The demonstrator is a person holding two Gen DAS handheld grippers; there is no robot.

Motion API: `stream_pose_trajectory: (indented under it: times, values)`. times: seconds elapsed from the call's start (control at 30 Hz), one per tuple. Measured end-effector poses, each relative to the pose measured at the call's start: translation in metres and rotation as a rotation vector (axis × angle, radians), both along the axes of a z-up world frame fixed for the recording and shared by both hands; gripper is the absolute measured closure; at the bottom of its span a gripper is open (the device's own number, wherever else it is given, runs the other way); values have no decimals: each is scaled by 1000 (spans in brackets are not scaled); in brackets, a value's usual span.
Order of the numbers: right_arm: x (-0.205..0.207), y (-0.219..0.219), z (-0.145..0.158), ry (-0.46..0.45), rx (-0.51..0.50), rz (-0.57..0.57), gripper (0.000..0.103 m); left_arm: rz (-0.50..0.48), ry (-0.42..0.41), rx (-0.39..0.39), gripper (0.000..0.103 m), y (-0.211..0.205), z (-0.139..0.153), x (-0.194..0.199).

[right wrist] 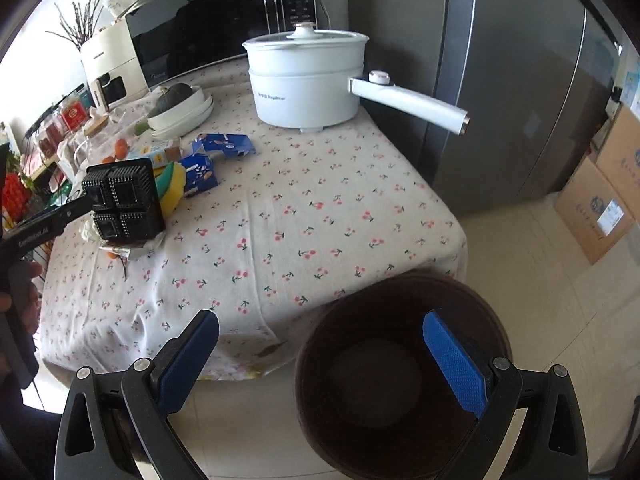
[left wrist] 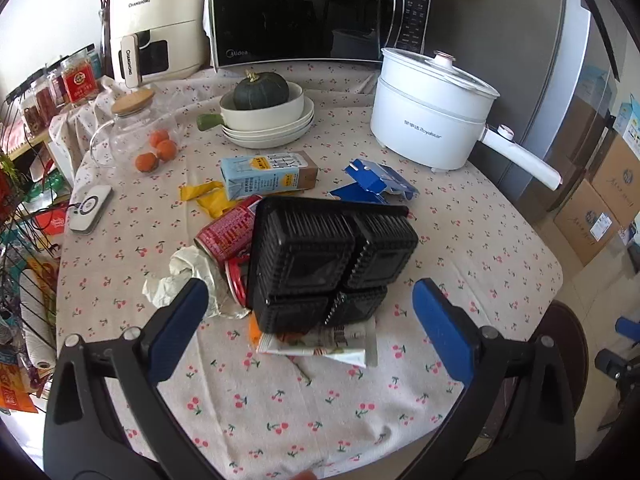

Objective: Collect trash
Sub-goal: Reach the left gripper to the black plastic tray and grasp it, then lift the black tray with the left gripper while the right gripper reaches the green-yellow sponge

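Observing our left gripper (left wrist: 310, 308) spread wide before the black compartment tray (left wrist: 328, 264), we note our right gripper (right wrist: 320, 356) spread above the brown bin (right wrist: 400, 380).

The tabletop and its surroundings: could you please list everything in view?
Black plastic compartment tray: 1, propped on the pile
Red drink can: 1, left of tray
Crumpled white tissue: 1, near left
Light-blue milk carton: 1, behind the can
Torn blue cardboard box: 1, centre
White electric pot: 1, back right
Brown round bin: 1, on the floor
Left claw: open
Right claw: open, over bin
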State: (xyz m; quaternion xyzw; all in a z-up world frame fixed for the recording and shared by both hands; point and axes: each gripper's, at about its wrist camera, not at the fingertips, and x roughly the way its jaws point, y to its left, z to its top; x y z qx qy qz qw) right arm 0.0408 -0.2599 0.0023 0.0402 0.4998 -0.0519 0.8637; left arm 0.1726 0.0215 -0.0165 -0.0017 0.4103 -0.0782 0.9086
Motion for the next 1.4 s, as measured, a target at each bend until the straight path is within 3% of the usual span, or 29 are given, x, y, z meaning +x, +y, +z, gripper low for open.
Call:
stream_pose_trajectory:
  times: [0.27, 0.4, 0.5, 0.57, 0.7, 0.83, 1.1, 1.4]
  values:
    - [7, -15, -5, 16, -8, -31, 0, 28, 35, -185, 3, 4, 9, 36]
    - [7, -14, -5, 22, 0, -22, 0, -13, 53, -224, 4, 7, 4, 53]
    - [6, -13, -7, 31, -3, -17, 0, -99, 96, -297, 15, 8, -5, 55]
    - [6, -14, -7, 35, 6, -21, 0, -164, 112, -275, 17, 3, -5, 50]
    - [4, -17, -6, 35, 15, -34, 0, -283, 126, -139, 19, -15, -9, 30]
    - [2, -17, -7, 37, 15, -35, 0, -380, 166, -55, 19, -24, -20, 9]
    - [-4, -16, -11, 52, 6, -31, 0, -413, 277, 165, 22, -25, -60, -20]
    - [-6, -10, -15, 67, 11, -15, 0, -350, 255, 39, 15, 11, -43, -32]
